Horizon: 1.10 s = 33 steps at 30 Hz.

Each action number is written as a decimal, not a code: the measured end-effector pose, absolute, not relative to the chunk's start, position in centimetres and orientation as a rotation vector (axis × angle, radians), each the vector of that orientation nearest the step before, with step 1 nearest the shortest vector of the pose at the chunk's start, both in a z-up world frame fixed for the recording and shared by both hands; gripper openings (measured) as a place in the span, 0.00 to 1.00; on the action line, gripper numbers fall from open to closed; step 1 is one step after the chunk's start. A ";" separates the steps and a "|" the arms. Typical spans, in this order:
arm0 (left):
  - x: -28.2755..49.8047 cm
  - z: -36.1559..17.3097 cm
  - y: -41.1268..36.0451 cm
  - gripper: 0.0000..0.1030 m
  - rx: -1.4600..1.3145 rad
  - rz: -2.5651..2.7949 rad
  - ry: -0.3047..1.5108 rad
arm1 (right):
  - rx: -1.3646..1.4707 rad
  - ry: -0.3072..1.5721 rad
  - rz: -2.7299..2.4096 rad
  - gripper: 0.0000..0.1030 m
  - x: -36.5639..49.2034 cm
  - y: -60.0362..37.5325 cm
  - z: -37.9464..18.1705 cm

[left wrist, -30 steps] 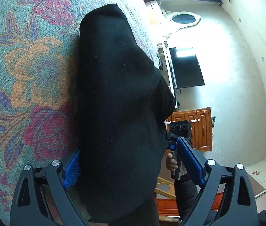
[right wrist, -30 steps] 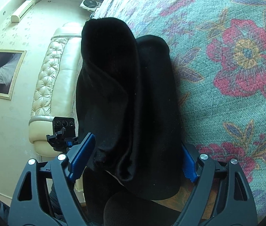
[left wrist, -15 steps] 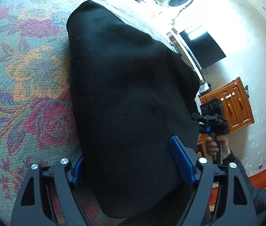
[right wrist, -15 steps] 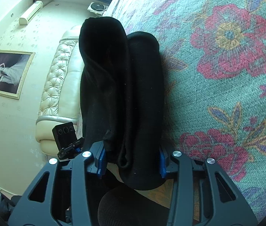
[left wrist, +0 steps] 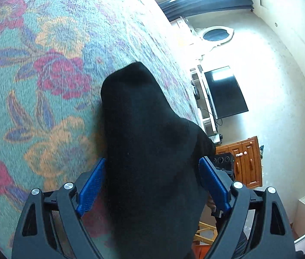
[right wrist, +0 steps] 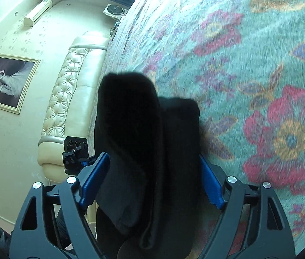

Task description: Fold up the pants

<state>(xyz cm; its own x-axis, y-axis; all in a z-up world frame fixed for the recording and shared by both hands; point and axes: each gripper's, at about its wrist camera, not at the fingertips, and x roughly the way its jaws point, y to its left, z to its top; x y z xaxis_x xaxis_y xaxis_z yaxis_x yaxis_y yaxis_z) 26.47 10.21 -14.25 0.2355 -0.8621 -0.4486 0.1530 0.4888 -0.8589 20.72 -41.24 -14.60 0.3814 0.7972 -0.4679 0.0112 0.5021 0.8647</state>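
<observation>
The black pants (left wrist: pixel 148 142) are a folded bundle lying on the floral bedspread (left wrist: pixel 44 64). My left gripper (left wrist: pixel 152 181) has its blue pads on both sides of the bundle's near end and is shut on it. In the right wrist view the pants (right wrist: pixel 148 146) show as two stacked folds, and my right gripper (right wrist: pixel 152 179) is shut on their near end. Each gripper shows small in the other's view, the right one beside the cabinet (left wrist: pixel 223 159) and the left one by the headboard (right wrist: pixel 75 151).
The bedspread (right wrist: pixel 249 75) spreads wide around the pants. A padded cream headboard (right wrist: pixel 66 99), a framed photo (right wrist: pixel 5 82) and an air conditioner (right wrist: pixel 38 11) are on one side. A wall television (left wrist: pixel 225 92) and a wooden cabinet (left wrist: pixel 245 161) are on the other.
Both grippers have pulled back along the pants, so the bundle looks shorter and more bedspread shows beyond it. Their jaws narrowed from the wide stance of a second ago.
</observation>
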 end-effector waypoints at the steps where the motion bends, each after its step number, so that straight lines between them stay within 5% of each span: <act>1: 27.0 -14.3 10.1 0.83 -0.772 -0.800 1.123 | 0.937 1.056 0.600 0.79 21.3 -41.7 -14.4; 10: 30.1 -14.5 8.2 0.83 -0.730 -0.749 1.147 | 1.045 1.051 0.567 0.83 25.3 -42.2 -15.3; 11: 30.3 -14.5 8.0 0.83 -0.725 -0.742 1.146 | 1.052 1.056 0.556 0.79 25.5 -42.7 -15.7; 13: 30.5 -14.7 7.7 0.83 -0.711 -0.726 1.144 | 1.018 1.090 0.511 0.49 25.6 -43.0 -16.3; 15: 30.5 -14.4 6.7 0.83 -0.663 -0.721 1.138 | 1.014 1.107 0.481 0.34 25.2 -43.2 -17.0; 21: 30.2 -14.8 6.0 0.83 -0.574 -0.684 1.150 | 1.090 1.043 0.476 0.22 24.2 -44.2 -18.7; 29: 30.9 -14.0 8.1 0.82 -0.759 -0.682 1.112 | 1.217 0.961 0.508 0.30 22.6 -45.5 -19.4; 33: 29.1 -13.0 11.0 0.83 -0.830 -0.671 1.075 | 1.244 0.946 0.493 0.62 20.1 -46.5 -18.1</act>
<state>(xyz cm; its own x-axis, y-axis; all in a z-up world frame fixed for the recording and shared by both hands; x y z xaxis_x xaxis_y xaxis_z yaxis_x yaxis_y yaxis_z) 29.09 11.03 -12.96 0.3394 -0.8094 -0.4792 0.0753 0.5312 -0.8439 20.13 -46.46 -18.08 0.5476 0.7681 -0.3319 0.1673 0.2881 0.9429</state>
